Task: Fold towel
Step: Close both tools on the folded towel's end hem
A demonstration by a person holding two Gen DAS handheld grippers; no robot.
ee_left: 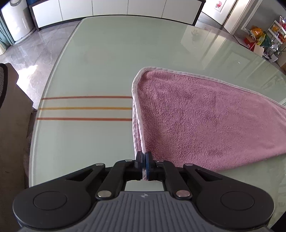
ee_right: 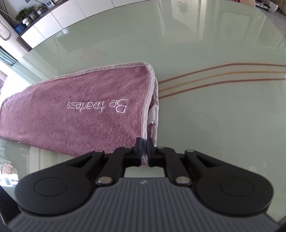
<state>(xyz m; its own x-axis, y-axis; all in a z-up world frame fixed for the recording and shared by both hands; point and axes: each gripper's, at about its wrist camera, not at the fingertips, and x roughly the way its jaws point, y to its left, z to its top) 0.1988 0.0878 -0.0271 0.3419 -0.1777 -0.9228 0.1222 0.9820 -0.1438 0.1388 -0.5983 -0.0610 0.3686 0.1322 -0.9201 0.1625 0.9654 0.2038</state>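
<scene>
Towel point(ee_left: 205, 121) corners in both pinching grippers

The pink terry towel with pale hemmed edging point(ee_left: 205, 121) lies folded on the pale green glass table point(ee_left: 100, 58), filling the left wrist frame's right half, with three thin painted stripes point(ee_left: 85, 108) to its left, white cabinets point(ee_left: 110, 7) along the top.
</scene>
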